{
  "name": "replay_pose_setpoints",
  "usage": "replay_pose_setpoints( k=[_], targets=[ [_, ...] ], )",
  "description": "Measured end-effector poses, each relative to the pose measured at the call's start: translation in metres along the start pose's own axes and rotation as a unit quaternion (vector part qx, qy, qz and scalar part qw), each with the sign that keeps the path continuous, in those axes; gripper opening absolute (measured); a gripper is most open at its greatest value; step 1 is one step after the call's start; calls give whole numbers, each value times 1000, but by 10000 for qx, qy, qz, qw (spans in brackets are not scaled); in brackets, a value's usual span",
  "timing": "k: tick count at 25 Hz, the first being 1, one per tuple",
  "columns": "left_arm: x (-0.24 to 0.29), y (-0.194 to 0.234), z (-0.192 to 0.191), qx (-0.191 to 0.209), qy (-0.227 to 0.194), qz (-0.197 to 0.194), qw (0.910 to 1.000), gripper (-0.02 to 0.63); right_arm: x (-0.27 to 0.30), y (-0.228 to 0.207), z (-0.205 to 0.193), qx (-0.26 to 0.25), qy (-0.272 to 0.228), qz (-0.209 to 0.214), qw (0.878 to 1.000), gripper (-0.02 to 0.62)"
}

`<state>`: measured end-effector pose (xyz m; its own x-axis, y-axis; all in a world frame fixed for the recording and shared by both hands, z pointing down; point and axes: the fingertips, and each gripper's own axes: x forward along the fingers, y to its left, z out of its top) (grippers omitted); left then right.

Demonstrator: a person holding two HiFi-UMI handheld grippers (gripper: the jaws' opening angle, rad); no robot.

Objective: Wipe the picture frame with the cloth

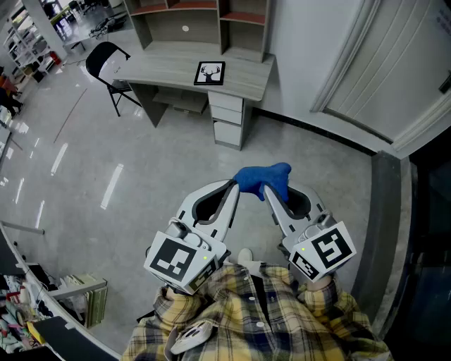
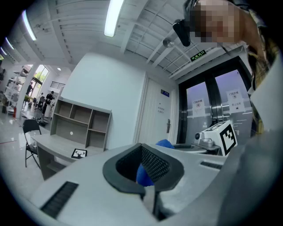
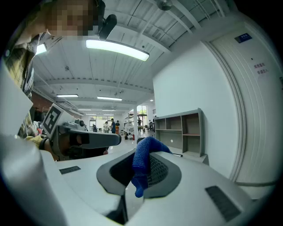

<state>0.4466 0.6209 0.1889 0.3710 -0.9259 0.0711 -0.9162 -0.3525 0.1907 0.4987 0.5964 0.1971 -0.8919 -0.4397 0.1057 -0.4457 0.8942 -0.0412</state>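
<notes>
Closest is the person's yellow checked shirt [image 1: 261, 317], soft and crinkly.

Now the picture frame [image 1: 209, 72]. It lies flat on the grey desk [image 1: 155, 65], near the desk's right end. It is a flat, almost square thing with a thin black edge. Inside is a white picture of a black deer head. I think it is hard and smooth, so a cloth should slide over it easily. Shelves [image 1: 201, 17] stand at the back of the desk, drawers [image 1: 227, 120] sit under its right end, and a black chair [image 1: 106, 60] stands at its left end. A shiny grey floor [image 1: 141, 162] stretches out in front of the desk.

The cloth [image 1: 262, 176] is well apart from the desk, up in the air over that floor. It is blue, soft and bumpy like knitting, and bunched in a lump. The right gripper [image 1: 266, 190] has its jaws squeezed on it, with a blue tail hanging between the dark dotted pads. The left gripper [image 1: 235, 187] has its jaws closed too, and blue shows between its pads, so it looks like it pinches the other end. Both grippers are hard white plastic.

No wiping has started, I think. The cloth is in hand, and that part is done. Getting to the desk and rubbing the frame are both yet to do.
</notes>
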Motion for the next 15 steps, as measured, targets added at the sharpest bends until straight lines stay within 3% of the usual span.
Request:
replay_pose_setpoints(
  k=[15],
  targets=[
    [-3,3,-3,-102,-128,316,9994,3,-18,-11,-15,187,-17,11,9998,41]
  ],
)
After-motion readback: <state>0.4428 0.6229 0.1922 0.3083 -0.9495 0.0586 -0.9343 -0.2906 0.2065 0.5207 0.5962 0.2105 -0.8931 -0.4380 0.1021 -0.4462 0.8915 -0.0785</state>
